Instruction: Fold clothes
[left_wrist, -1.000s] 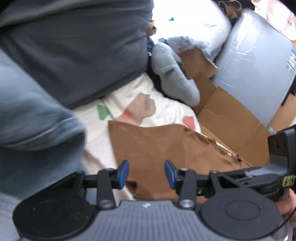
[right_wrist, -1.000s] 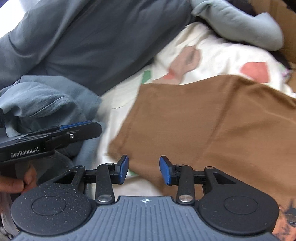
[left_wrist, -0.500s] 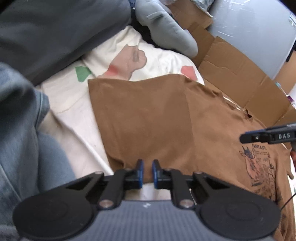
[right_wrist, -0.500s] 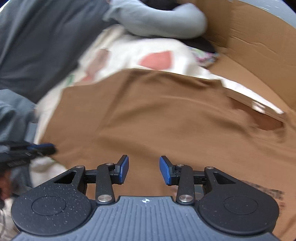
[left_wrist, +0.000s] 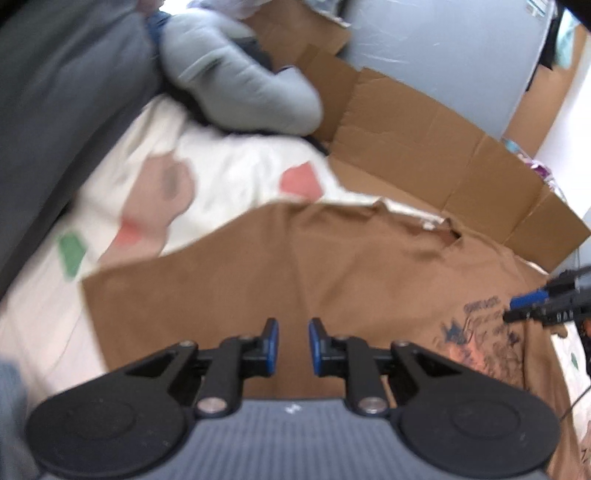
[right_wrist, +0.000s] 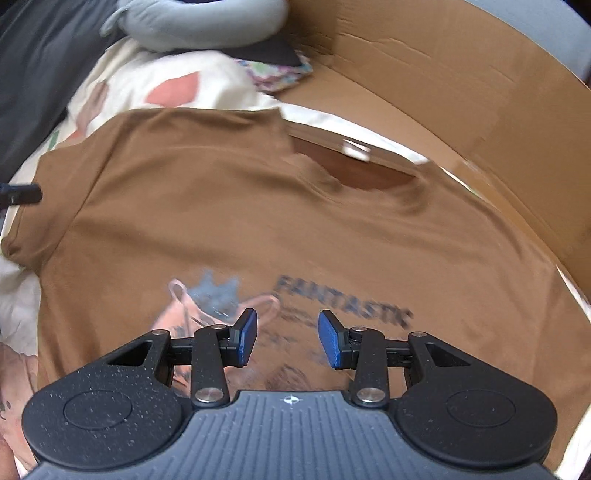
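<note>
In the left wrist view, a dark grey blanket (left_wrist: 55, 110) fills the upper left, with a pale grey stuffed cushion (left_wrist: 236, 92) beside it at the top centre. Below them lies a white bedsheet (left_wrist: 229, 166) printed with red, green and tan patches, and on it the brown T-shirt (left_wrist: 332, 266) is spread flat, front up. Its long axis runs from the collar at upper centre-right down toward the lower right of the frame, one sleeve reaching out to the left. The left gripper (left_wrist: 291, 347) hovers low over that sleeve side, its blue-padded fingers a little apart and holding nothing. Flattened cardboard (left_wrist: 443, 155) borders the shirt on the right. In the right wrist view the shirt's collar (right_wrist: 354, 177) points to the top of the frame and the "FANTASTIC" print (right_wrist: 343, 302) reads upright; the right gripper (right_wrist: 288, 339) hangs above the print, fingers wide apart, empty.
</note>
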